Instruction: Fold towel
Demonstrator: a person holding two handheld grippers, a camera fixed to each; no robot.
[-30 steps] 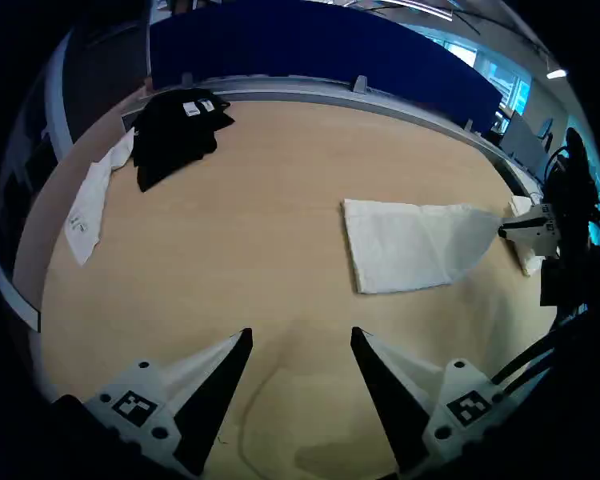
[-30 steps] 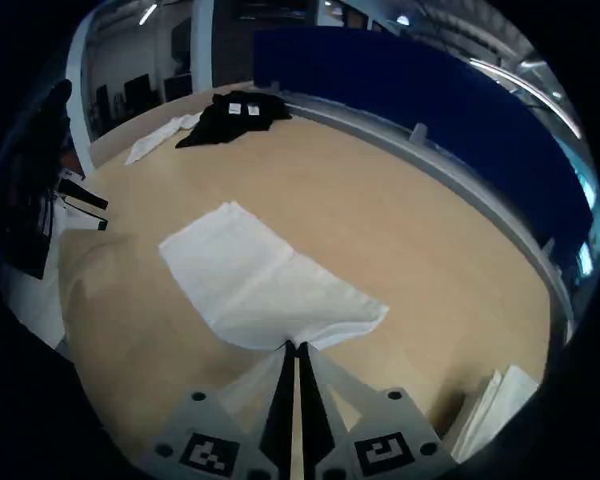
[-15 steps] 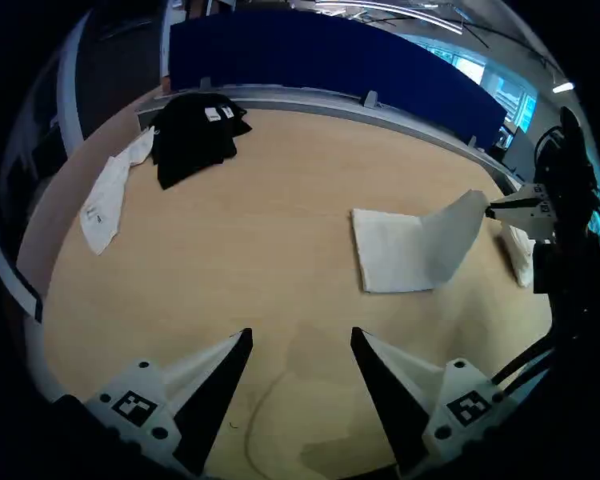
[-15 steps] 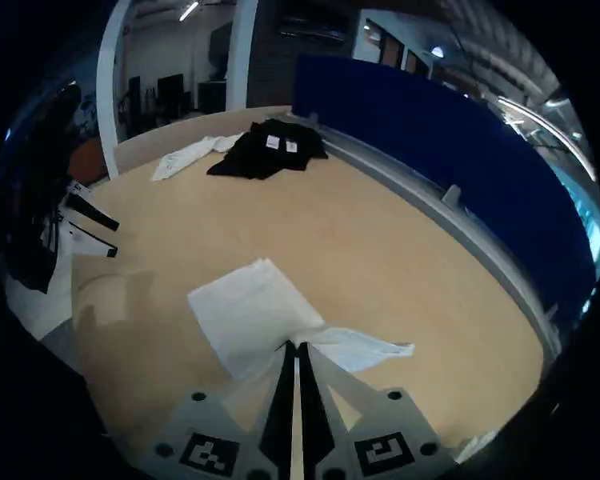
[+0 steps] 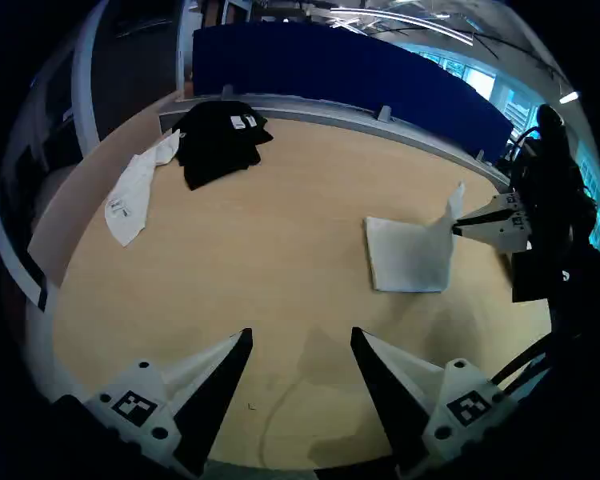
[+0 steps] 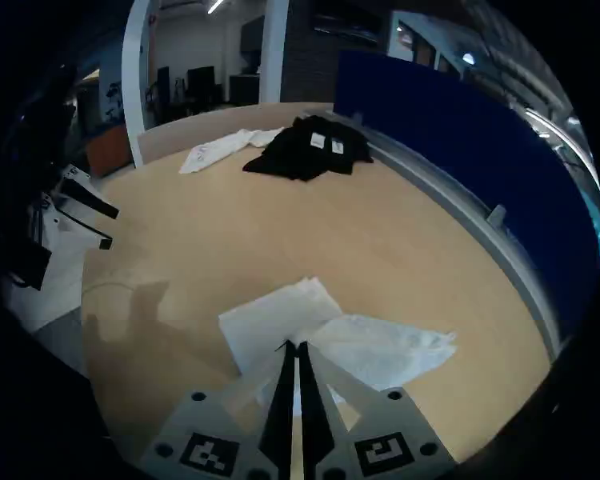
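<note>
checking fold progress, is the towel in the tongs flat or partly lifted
Partly lifted: one edge of the towel stands off the table, pinched in the shut right tongs; the rest lies flat.

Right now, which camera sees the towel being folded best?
The left gripper view: the whole towel lies in the open on the table, one edge lifted by the right gripper. The right gripper view is closer, but its fingers cover the pinched part.

Black clothing (image 5: pixel 220 144) lies heaped at the far end of a pale counter (image 5: pixel 244 248), just beside a white cloth (image 5: pixel 132 200), possibly a garment. A blue partition (image 5: pixel 340 68) lines the far edge.
</note>
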